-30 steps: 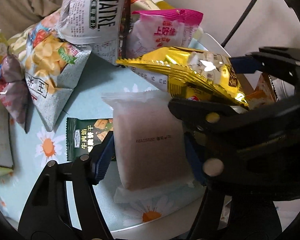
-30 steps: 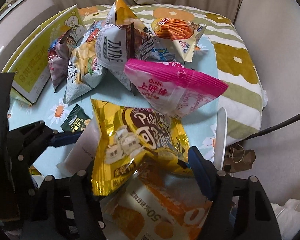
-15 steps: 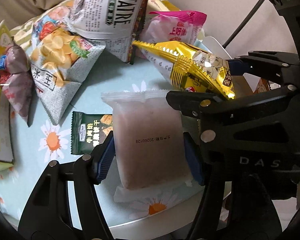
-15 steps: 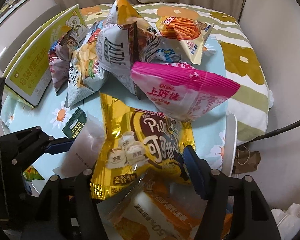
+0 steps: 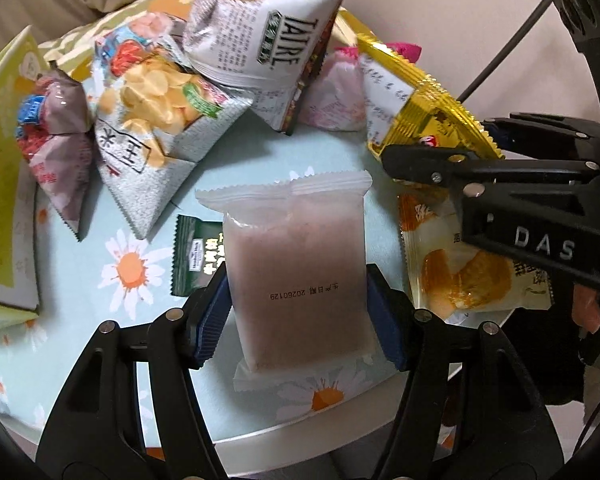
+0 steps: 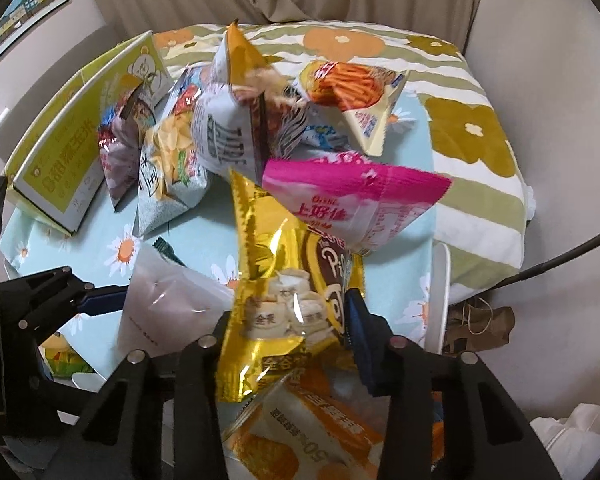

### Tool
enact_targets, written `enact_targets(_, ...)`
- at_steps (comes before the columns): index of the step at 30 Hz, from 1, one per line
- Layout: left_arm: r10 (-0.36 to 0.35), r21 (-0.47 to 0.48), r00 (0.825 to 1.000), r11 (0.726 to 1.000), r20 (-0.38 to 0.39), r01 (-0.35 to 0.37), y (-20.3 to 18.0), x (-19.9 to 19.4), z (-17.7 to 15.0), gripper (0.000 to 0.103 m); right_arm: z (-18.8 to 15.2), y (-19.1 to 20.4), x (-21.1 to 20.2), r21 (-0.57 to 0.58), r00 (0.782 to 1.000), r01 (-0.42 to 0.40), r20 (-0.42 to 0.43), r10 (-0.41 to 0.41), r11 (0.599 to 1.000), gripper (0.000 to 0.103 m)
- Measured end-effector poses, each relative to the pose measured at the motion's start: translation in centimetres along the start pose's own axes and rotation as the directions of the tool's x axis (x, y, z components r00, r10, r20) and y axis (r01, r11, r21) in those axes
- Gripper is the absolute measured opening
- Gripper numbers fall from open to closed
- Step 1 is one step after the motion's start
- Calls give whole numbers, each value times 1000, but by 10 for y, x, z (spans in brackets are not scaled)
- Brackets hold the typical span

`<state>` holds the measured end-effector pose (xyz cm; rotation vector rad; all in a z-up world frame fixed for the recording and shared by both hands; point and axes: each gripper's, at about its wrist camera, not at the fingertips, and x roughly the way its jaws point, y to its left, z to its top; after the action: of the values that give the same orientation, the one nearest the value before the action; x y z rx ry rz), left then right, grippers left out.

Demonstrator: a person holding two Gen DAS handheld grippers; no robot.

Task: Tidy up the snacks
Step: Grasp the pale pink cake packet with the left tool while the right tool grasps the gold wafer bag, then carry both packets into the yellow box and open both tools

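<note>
Since a second ago we see the gold snack bag [image 6: 284, 292] tilted up from lying flat over the orange packet [image 6: 300, 436] to standing nearly on end, and the right gripper [image 6: 288, 328] has just been closing its jaws, which now pinch the bag's lower half from both sides. The pale pink pouch [image 5: 296, 276] has lifted a little with the left gripper [image 5: 298, 312], whose jaws press its two long sides and have barely narrowed. Both things sit at the near edge of the desk [image 5: 112, 236], the gold bag toward the near right corner and the pouch just beside it on the left, with the small green packet [image 5: 196, 256] partly tucked behind the pouch. We judge the gold bag to be light, puffed with air and slick foil: it will crumple and may slide in the jaws, and its contents look crushable, so a hold across the crimped seam or low on the body with gentle pressure seems safest. The pouch looks soft but fuller and denser, with a smooth film that could slip; holding it across the middle, as now, keeps it from folding. At the far side of the desk the white TAIRE bag [image 5: 272, 60], the pink bag [image 6: 352, 204] and the chip bag [image 5: 156, 120] lean in a loose heap, so we reckon anything set there can topple its neighbours.
</note>
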<state>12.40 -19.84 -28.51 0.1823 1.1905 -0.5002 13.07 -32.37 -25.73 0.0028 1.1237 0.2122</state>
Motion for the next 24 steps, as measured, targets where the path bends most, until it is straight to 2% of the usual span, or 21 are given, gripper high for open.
enact_targets(10,0,-77,998,997,61,4,29,-38,1,60,1,9,-40,20,997,-11,72,9,1000,36)
enact_targets(16,15,-144,991,990,135,5,47,-85,0,60,11,31,-75,-20,991,-25,131,27,999,36)
enact_targets(24,60,-237,968,972,243,-1,95,-158,7,60,47,78,-114,-86,975,-74,205,90,994,36)
